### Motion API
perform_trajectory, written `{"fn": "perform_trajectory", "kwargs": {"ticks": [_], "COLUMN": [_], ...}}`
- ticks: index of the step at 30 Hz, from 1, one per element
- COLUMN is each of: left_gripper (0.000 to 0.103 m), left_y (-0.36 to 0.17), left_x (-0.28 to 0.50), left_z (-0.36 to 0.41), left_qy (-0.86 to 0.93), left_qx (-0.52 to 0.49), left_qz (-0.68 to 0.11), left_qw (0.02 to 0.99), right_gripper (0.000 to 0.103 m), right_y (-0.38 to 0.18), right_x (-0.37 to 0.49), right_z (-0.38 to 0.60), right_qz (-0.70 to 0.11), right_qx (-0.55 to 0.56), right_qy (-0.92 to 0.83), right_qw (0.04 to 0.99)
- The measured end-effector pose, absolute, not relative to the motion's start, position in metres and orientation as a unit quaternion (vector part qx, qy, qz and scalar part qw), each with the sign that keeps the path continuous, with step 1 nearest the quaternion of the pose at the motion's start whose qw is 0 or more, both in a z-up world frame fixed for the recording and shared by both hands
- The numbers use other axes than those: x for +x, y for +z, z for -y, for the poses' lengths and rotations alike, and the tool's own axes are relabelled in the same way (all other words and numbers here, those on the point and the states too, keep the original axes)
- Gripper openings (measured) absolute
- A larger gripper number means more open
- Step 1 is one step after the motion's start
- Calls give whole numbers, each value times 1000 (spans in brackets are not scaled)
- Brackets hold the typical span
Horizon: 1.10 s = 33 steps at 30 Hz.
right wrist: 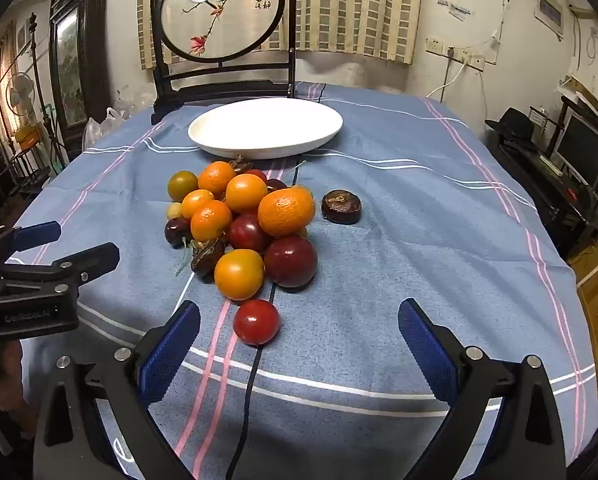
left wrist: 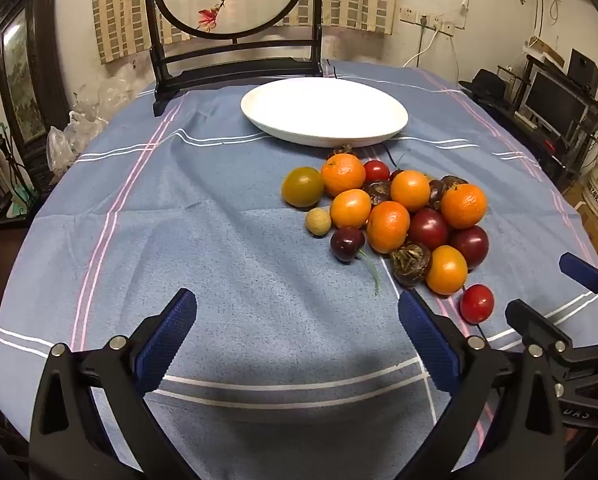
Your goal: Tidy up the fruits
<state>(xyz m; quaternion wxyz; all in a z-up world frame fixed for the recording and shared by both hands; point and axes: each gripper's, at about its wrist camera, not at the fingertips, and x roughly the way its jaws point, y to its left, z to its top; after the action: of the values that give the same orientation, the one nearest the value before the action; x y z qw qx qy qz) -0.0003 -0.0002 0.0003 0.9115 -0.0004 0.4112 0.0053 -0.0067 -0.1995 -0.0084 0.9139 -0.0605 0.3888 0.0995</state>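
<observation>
A heap of fruit [left wrist: 395, 216] [right wrist: 243, 216] lies on the blue striped tablecloth: orange mandarins, dark red plums, dark brown fruits, a cherry [left wrist: 347, 244], a pale longan [left wrist: 318, 221] and a greenish tomato [left wrist: 302, 187]. A small red tomato [left wrist: 476, 303] [right wrist: 256, 322] sits alone on the near side. One brown fruit [right wrist: 341, 207] lies apart to the right. Behind the heap stands an empty white plate [left wrist: 323, 112] [right wrist: 265, 126]. My left gripper [left wrist: 295, 296] [right wrist: 83, 240] is open over bare cloth, left of the heap. My right gripper [right wrist: 299, 306] [left wrist: 547, 288] is open, with the red tomato just ahead of its left finger.
A dark-framed round embroidered screen [left wrist: 231, 0] [right wrist: 219, 12] stands at the table's far edge behind the plate. A black cable [right wrist: 251, 384] runs across the cloth toward the heap. Shelves with a monitor [left wrist: 555, 104] stand off the table to the right.
</observation>
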Motion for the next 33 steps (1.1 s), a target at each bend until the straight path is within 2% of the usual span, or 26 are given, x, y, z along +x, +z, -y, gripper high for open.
{"fn": "perform_trajectory", "kwargs": {"ticks": [33], "left_gripper": [99], "left_y": [-1], "left_x": [3], "left_z": [6], "left_qy": [11], "left_qx": [0], "left_qz": [-417], "left_qw": [909], "right_gripper": [99], "right_y": [-15], "right_x": [-5], "right_z": [199], "right_qz": [-396], "right_qx": [-69], "right_qy": [102], "right_qw": [910]}}
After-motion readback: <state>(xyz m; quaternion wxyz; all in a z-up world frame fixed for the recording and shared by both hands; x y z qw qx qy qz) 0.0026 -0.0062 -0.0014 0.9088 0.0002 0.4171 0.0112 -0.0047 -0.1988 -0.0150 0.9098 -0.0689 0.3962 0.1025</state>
